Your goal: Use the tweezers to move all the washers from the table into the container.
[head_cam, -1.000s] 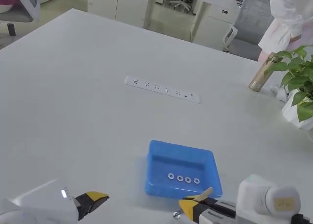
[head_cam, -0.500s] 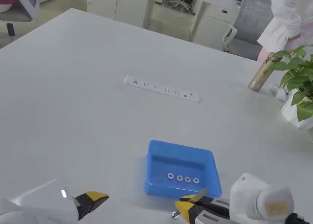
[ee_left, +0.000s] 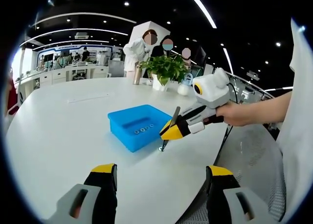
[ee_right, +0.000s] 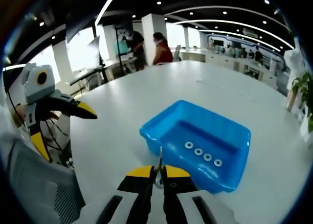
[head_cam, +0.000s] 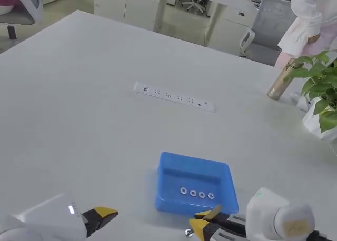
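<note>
1. The right tool (ee_right: 157, 172) has its jaws pressed together on the tweezers (ee_right: 160, 159). The fine tips reach forward and down where the broad jaws could not pick up a thin ring.
2. The tips meet a single washer (head_cam: 188, 232) just outside the near wall of the container (head_cam: 196, 162). I cannot tell whether it is lifted or lying flat.
3. The container is open-topped and right ahead, so the carry over its wall looks short. Four washers (head_cam: 202, 194) lie in a row on its floor.
4. The left tool (ee_left: 161, 171) has its jaws apart and holds nothing. It sits low and well apart from the container, probably to keep out of the way.
5. The tabletop (head_cam: 95, 109) is white, smooth and wide. A power strip (head_cam: 174, 96) lies beyond the container, and a bottle (head_cam: 279, 80) and a plant (head_cam: 318, 72) stand at the far right.
6. The room is an open office with ceiling lights, chairs and people standing beyond the tabletop.
</note>
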A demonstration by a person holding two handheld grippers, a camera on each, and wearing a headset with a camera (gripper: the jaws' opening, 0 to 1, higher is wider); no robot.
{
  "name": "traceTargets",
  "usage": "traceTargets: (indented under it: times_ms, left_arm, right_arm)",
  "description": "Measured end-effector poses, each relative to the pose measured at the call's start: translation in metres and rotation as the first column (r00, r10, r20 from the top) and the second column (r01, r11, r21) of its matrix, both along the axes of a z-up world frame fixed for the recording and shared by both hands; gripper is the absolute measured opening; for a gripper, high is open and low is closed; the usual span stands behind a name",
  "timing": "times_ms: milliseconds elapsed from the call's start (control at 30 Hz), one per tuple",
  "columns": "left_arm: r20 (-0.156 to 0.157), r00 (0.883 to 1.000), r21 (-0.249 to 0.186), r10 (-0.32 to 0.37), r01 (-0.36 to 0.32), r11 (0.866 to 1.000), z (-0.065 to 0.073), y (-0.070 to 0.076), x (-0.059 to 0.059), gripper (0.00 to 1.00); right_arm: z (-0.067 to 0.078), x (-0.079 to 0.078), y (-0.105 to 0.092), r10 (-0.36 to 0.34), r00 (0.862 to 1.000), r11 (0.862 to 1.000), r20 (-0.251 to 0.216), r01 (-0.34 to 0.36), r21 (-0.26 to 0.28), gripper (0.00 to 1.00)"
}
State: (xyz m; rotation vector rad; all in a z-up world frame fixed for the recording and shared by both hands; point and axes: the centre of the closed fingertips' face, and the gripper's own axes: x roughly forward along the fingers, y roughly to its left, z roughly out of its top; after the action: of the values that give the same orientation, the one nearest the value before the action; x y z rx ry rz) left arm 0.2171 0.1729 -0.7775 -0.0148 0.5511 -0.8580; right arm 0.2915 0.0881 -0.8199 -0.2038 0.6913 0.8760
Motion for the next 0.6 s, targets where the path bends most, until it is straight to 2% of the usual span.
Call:
traceTargets:
  times_ms: [300, 433, 600]
  left_arm:
    - [0.000, 1.000, -0.007, 0.003, -0.003, 1.000, 0.001, 0.000, 0.000, 0.75]
    - [0.000, 1.000, -0.028, 0.001, -0.001, 1.000, 0.006, -0.002, -0.001, 0.75]
    - [0.022, 0.999, -0.002, -0.023, 0.023, 1.000, 0.014, -0.004, -0.005, 0.75]
  right_arm:
    - [0.000, -0.003, 0.005, 0.028, 1.000, 0.999, 0.010, -0.028, -0.016, 0.04]
    - [0.001, -0.006, 0.007, 0.043, 0.999, 0.999, 0.019, -0.043, -0.031, 0.04]
    - [0.003, -0.005, 0.007, 0.028, 1.000, 0.999, 0.006, -0.028, -0.022, 0.03]
